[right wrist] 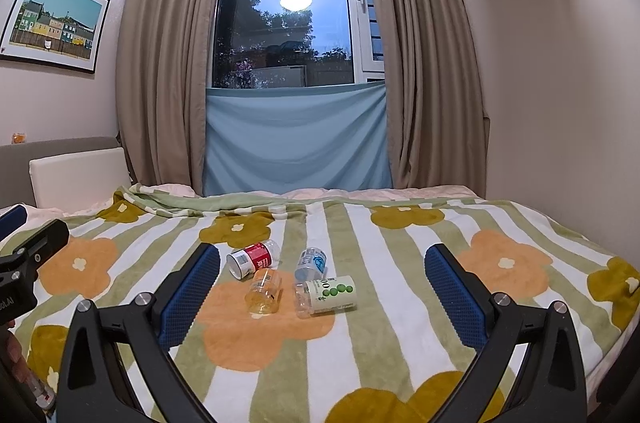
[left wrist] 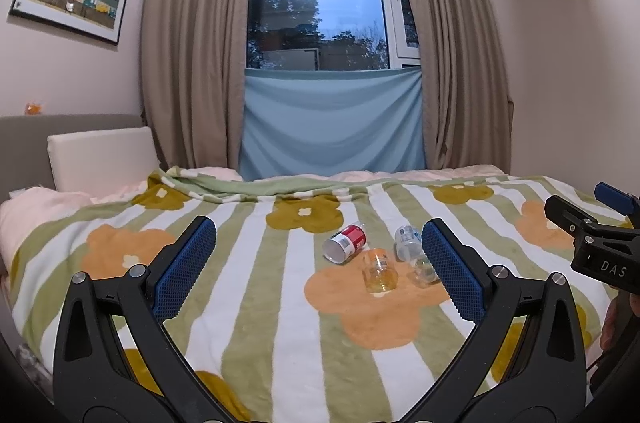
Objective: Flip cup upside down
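Several small cups lie on their sides on the flowered blanket [left wrist: 280,323]. In the left wrist view they are a red-labelled cup [left wrist: 345,242], an orange-tinted clear cup [left wrist: 379,270], a blue-labelled clear cup [left wrist: 407,242] and a green-printed cup [left wrist: 423,270], which is partly hidden by my finger. The right wrist view shows the red cup [right wrist: 254,258], orange cup [right wrist: 265,293], blue cup [right wrist: 311,263] and green-dotted cup [right wrist: 328,295] in full. My left gripper [left wrist: 320,235] and right gripper [right wrist: 323,255] both hover open, short of the cups, holding nothing.
The bed fills the near space, with its striped blanket [right wrist: 400,323] spread flat. A white cushion [left wrist: 102,159] and grey headboard stand at the left. Curtains [left wrist: 192,63] and a window sit behind the bed, and a wall closes the right side. Each gripper shows at the other view's edge.
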Demonstrator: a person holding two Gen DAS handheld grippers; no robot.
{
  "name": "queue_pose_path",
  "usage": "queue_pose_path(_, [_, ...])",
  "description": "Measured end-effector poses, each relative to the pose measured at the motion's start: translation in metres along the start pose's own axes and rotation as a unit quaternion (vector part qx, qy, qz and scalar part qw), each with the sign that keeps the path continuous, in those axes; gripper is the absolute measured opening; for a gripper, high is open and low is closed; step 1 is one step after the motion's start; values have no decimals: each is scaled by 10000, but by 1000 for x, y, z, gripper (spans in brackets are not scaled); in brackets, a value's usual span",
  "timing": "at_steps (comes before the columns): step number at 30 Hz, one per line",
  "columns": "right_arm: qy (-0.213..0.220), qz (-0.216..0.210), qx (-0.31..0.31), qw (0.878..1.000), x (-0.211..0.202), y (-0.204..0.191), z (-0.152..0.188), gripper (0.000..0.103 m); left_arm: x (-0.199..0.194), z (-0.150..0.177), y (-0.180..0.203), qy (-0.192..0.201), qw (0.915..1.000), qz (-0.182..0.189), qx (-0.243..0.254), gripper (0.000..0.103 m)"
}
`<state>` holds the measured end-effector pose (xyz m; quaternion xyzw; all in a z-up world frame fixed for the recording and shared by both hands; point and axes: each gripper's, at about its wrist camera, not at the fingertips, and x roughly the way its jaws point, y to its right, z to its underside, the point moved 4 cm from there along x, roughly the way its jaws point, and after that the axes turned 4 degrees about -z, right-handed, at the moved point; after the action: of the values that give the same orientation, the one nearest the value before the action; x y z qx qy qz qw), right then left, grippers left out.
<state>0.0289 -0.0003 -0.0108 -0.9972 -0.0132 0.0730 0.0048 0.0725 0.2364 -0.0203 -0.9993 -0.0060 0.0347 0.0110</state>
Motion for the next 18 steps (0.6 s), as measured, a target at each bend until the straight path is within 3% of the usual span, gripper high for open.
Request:
queue_pose_path(12, [-32,-43,-10,10000,0,0,2,102,14,2,0,-230,9997,-28,24,103])
queue_pose_path(18, [-84,-87,-53,9999,4,2,4,102,63,-7,4,-740,9966,358,-75,103])
